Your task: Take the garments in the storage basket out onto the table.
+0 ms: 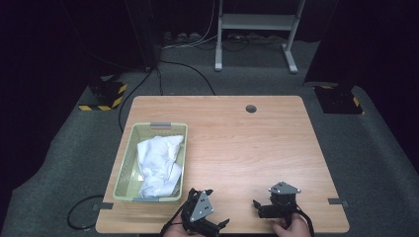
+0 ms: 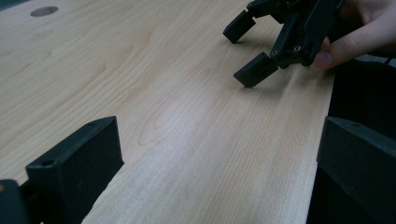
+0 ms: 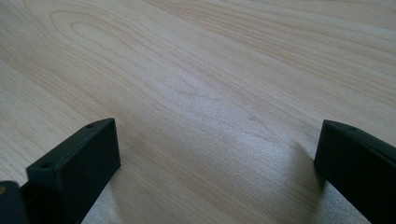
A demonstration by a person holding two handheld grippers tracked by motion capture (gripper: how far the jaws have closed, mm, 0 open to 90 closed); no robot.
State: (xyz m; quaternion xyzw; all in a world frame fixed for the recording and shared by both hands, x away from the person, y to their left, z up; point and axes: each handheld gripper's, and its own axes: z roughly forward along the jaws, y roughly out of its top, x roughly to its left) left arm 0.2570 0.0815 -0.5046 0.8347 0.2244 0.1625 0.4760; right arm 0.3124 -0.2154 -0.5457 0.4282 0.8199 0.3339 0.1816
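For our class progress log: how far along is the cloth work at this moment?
Done: the white cloth lies crumpled inside the green basket. In hand: nothing; the left gripper and right gripper rest open near the table's front edge. Left: nothing visible waits on the table.

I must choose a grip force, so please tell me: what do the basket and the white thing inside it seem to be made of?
The basket looks like pale green plastic, matt, with slotted walls and a grey handle strip; probably rigid. The white cloth inside it looks like soft fabric, crumpled into folds; the exact fibre cannot be told. Both the left gripper and the right gripper are open.
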